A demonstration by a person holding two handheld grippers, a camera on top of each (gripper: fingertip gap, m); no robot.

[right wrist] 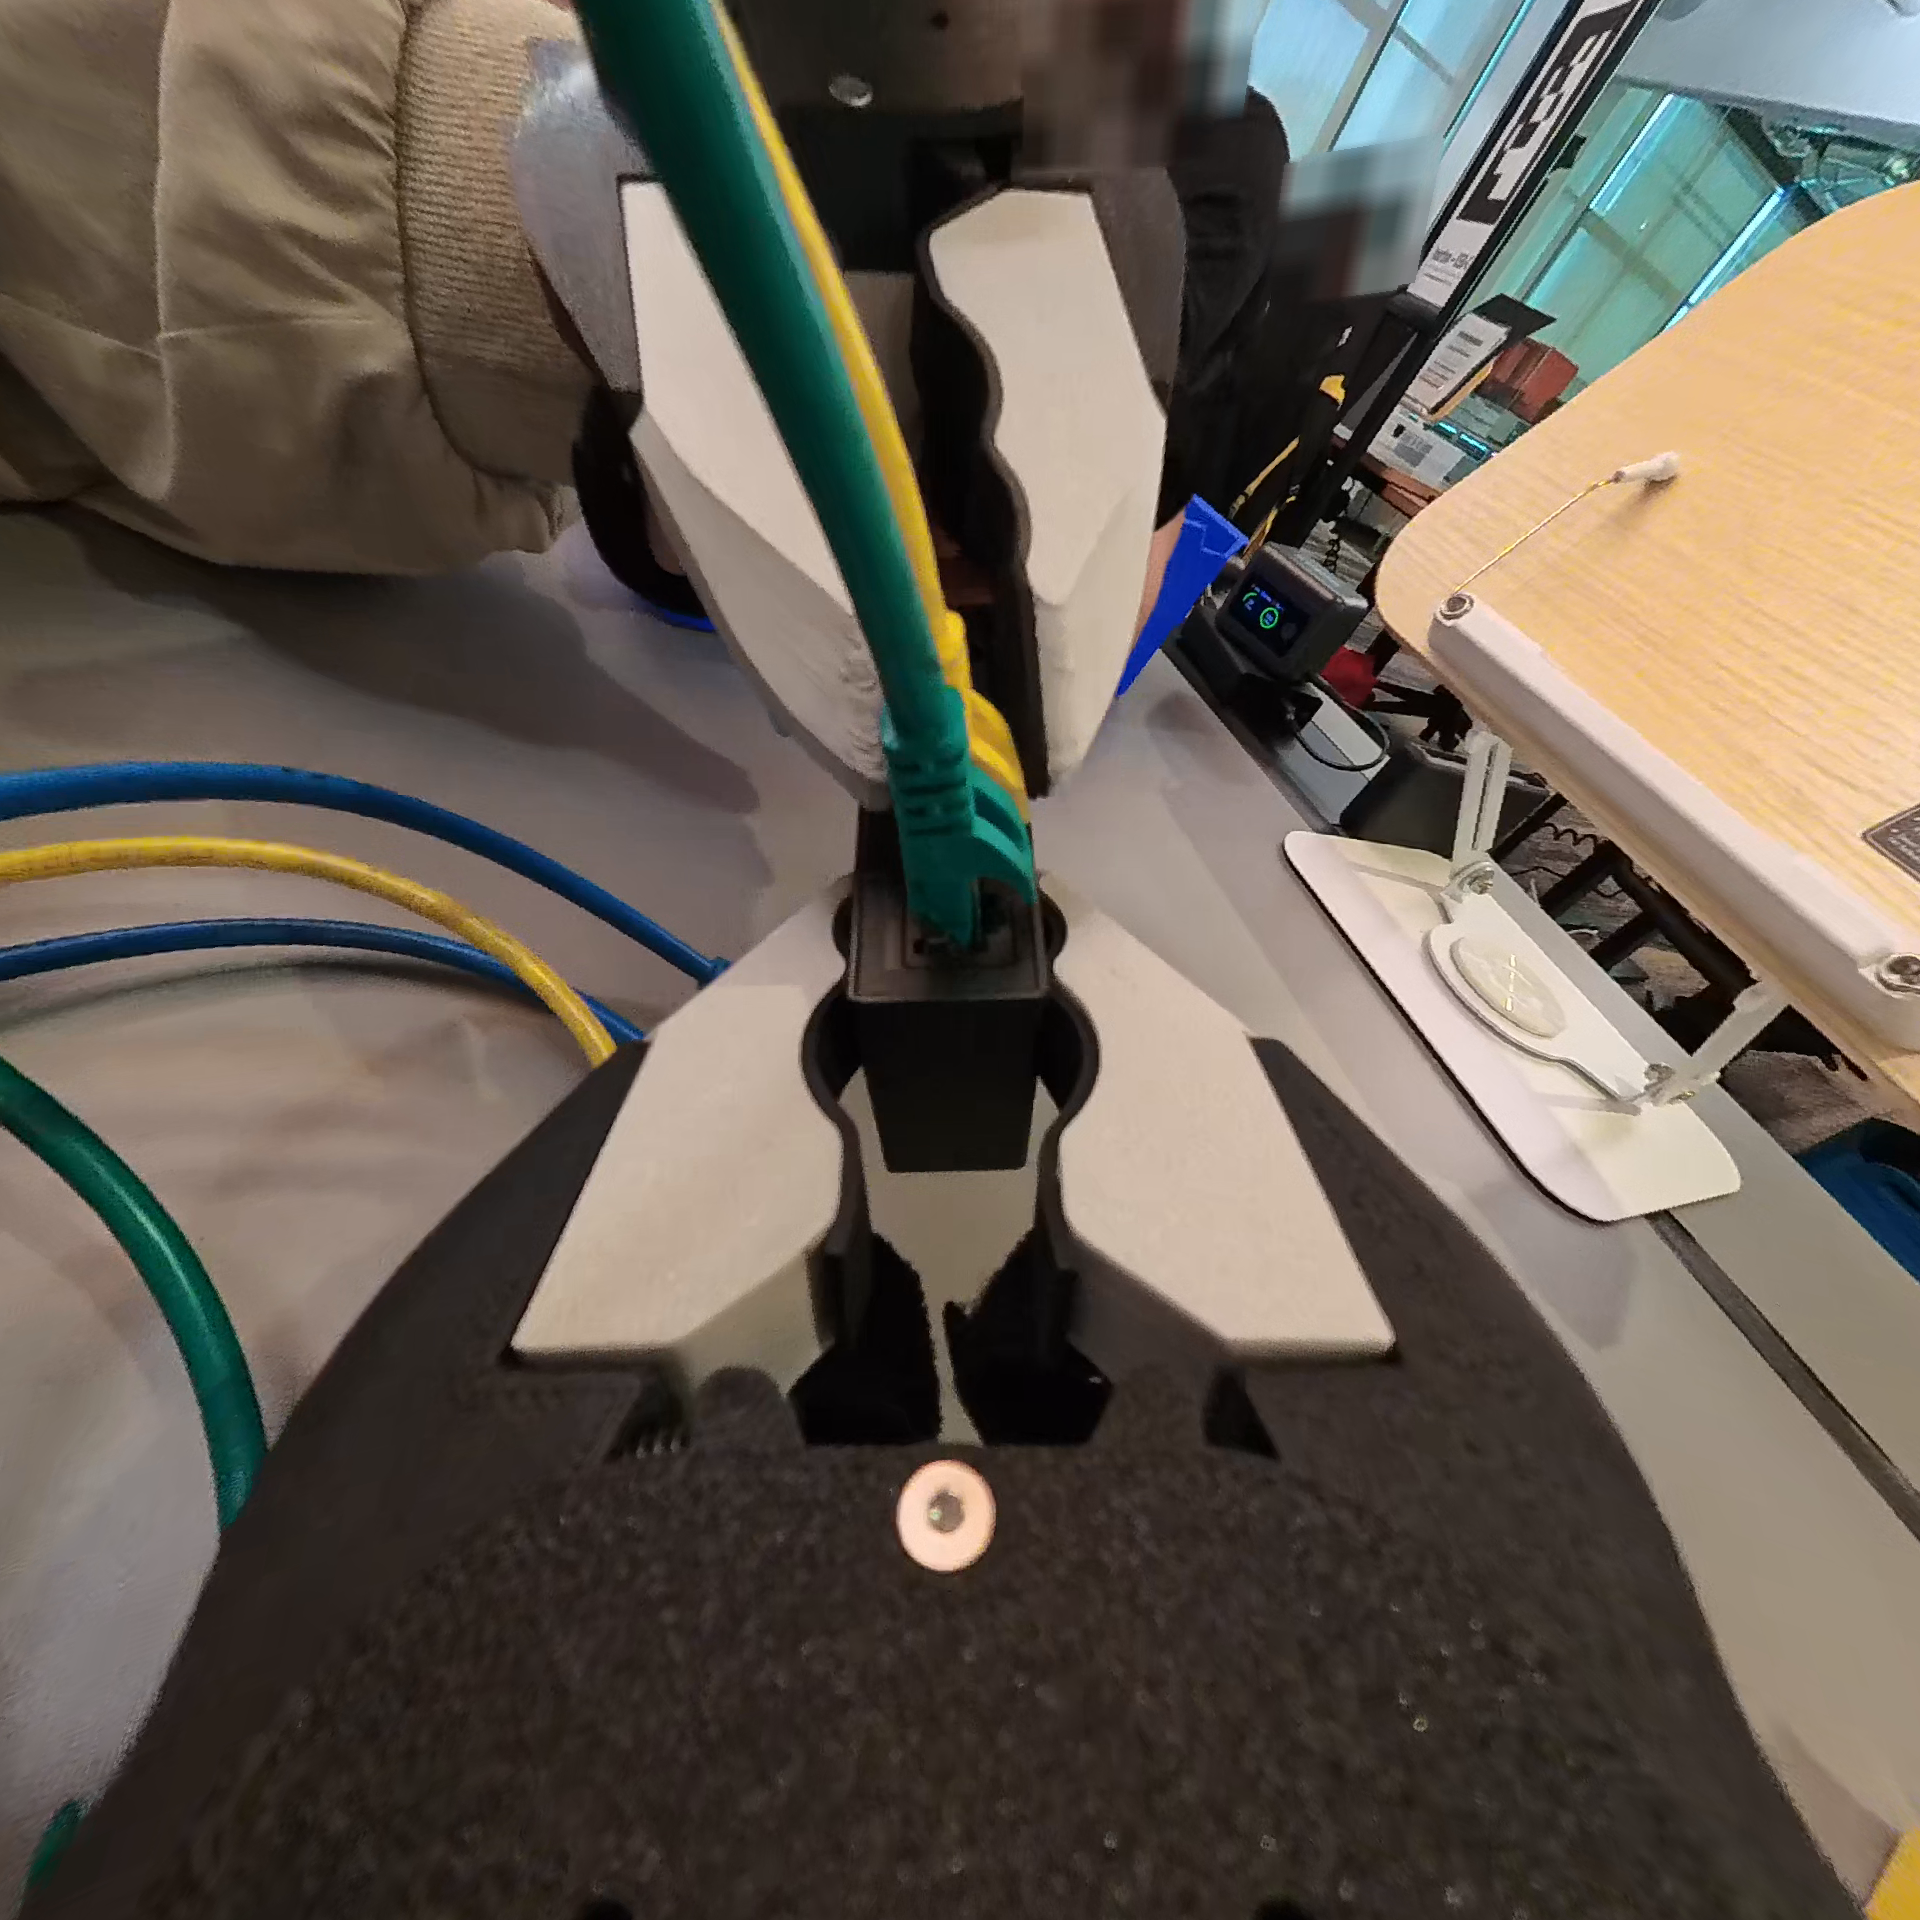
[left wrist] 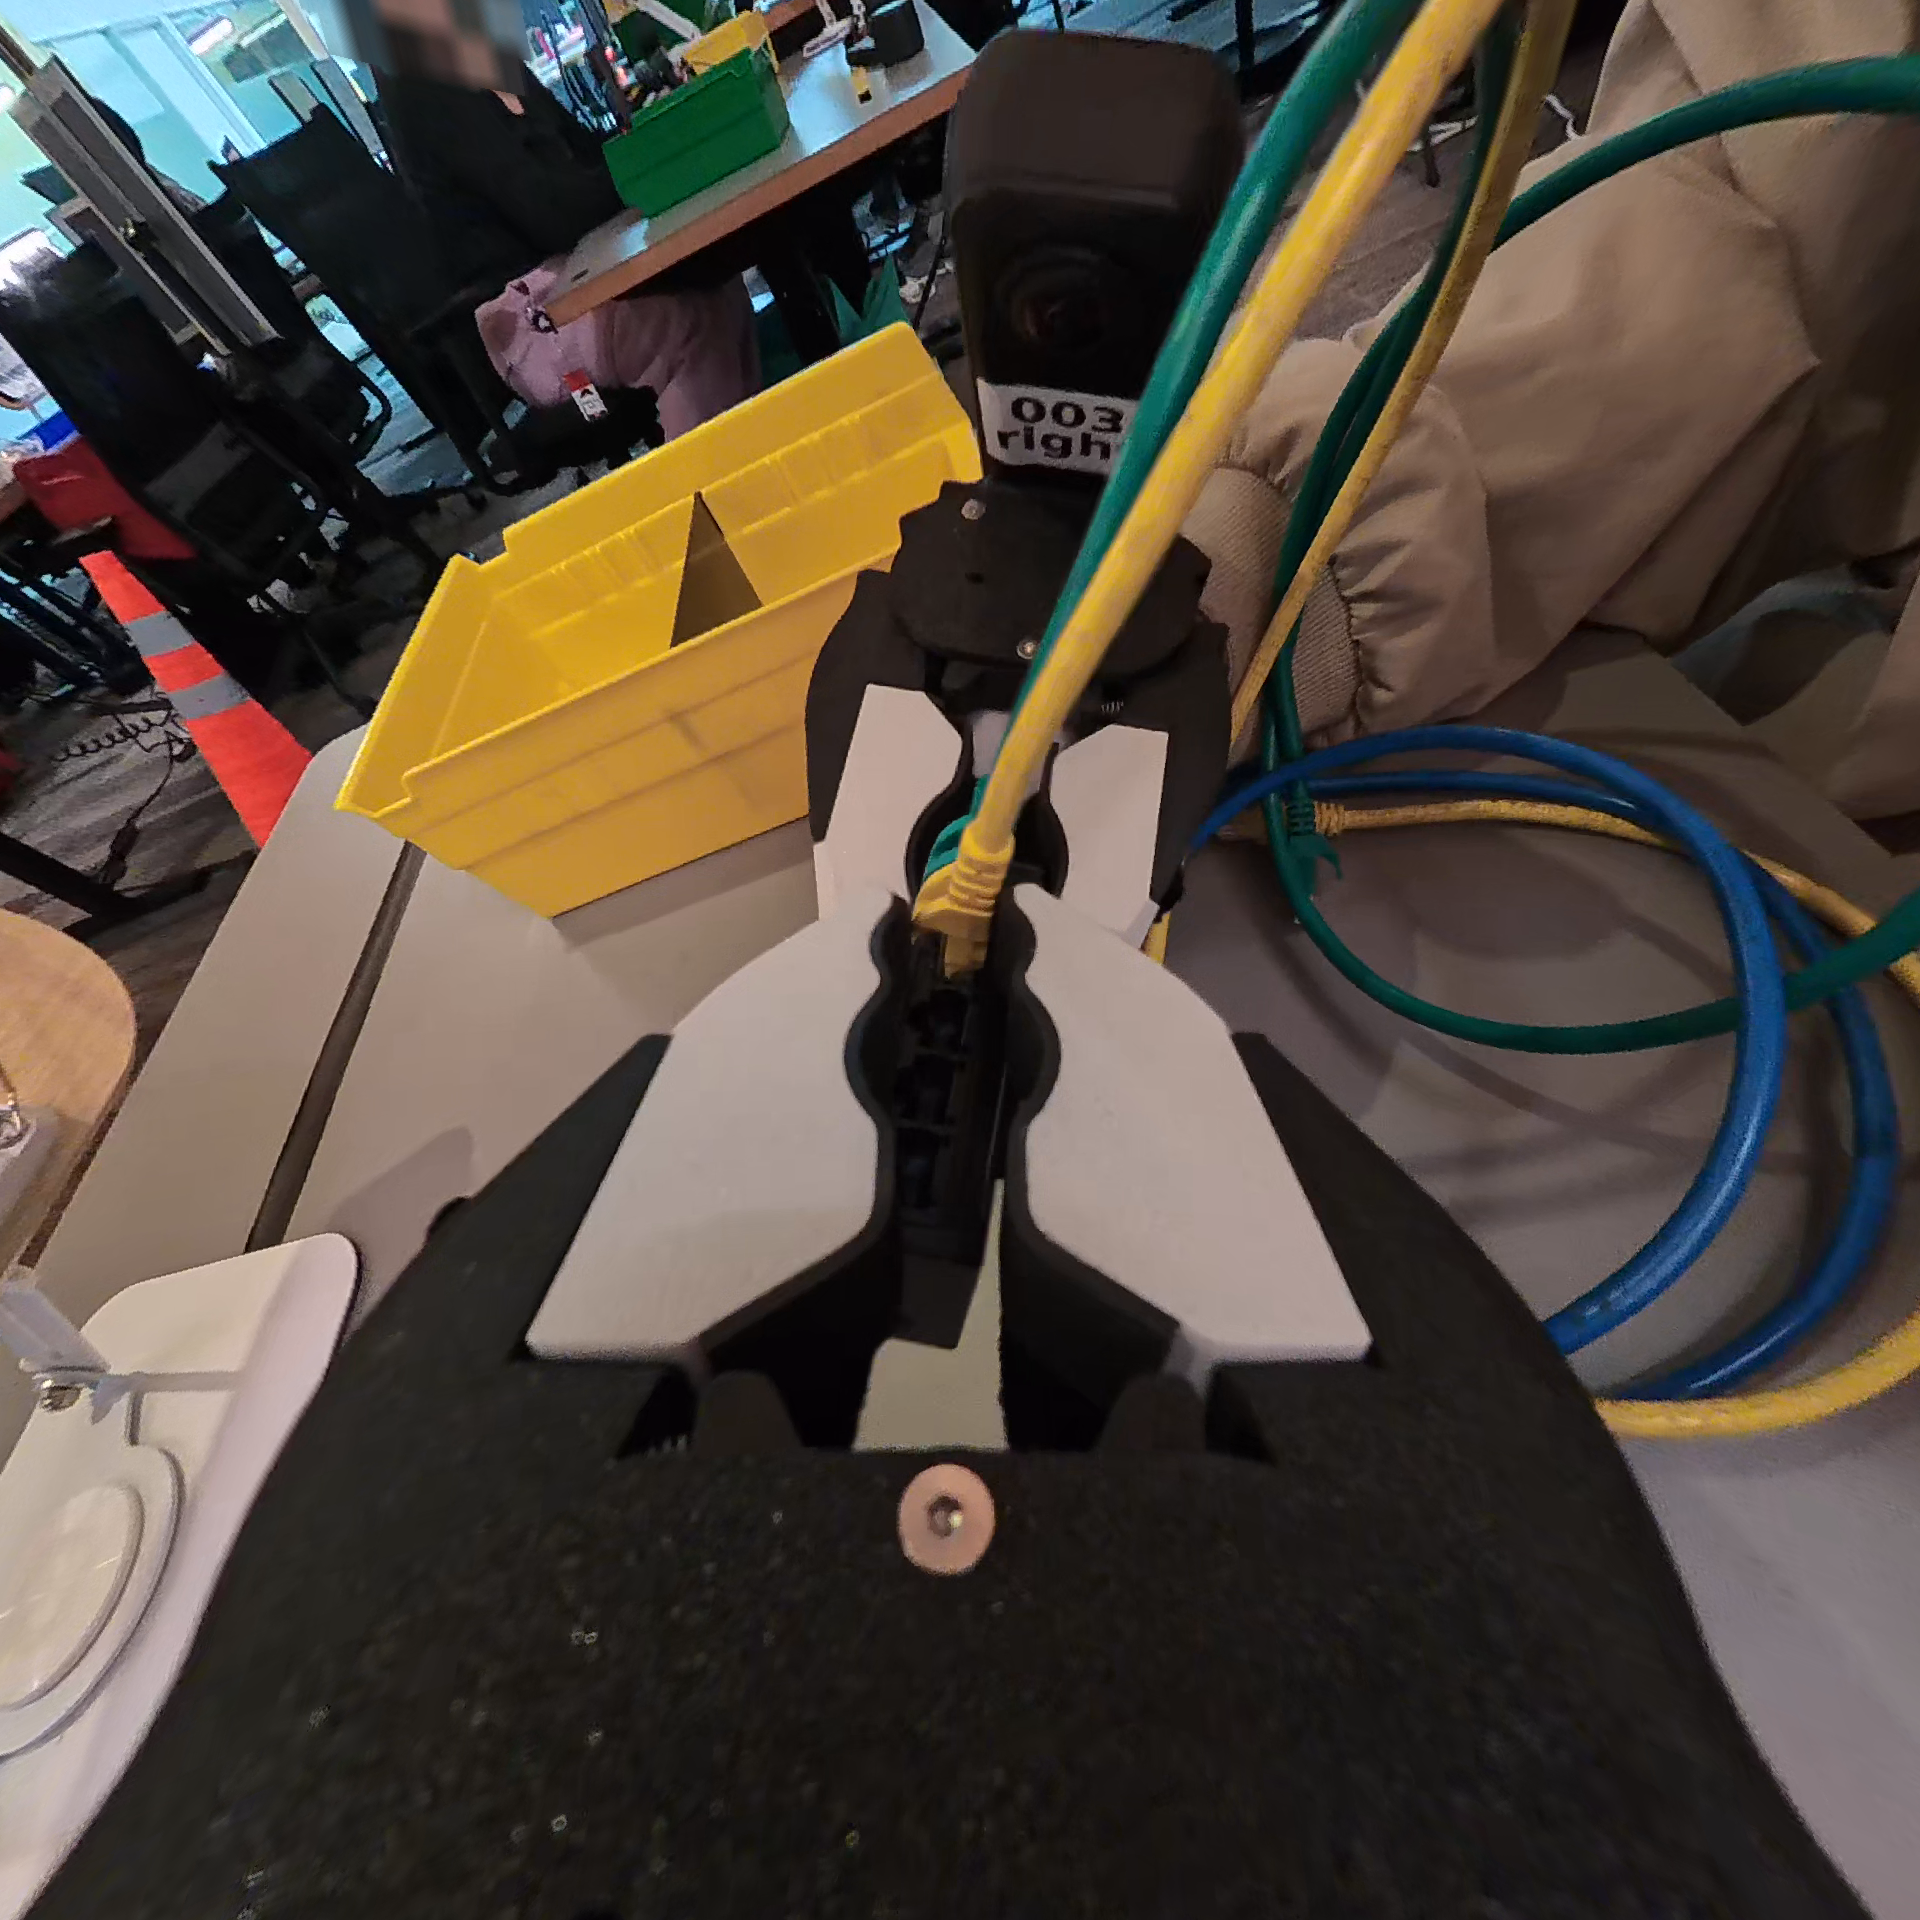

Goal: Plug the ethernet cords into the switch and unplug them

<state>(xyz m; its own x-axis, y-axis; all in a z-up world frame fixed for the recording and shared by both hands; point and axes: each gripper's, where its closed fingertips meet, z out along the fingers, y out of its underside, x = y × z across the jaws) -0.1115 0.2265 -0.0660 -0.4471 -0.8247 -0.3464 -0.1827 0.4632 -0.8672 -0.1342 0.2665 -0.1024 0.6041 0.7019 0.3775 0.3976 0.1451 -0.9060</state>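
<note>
Left tool (left wrist: pixel 951 997) clamped on switch (left wrist: pixel 940 1101); right tool (right wrist: pixel 945 997) clamped on its far end. Yellow plug (left wrist: pixel 961 904) and green plug (right wrist: pixel 951 831) seated in ports between the tips. Risks: tips crowd latches; taut cords tilt switch in grip; loops on tabletop (left wrist: pixel 1455 1195) beside right tool snag.

The small black plastic network switch (left wrist: pixel 940 1091) is mostly hidden between white fingers; its ports are too dark to count. The green (right wrist: pixel 727 260) and yellow ethernet cords (left wrist: pixel 1351 156) run off the top edge.
</note>
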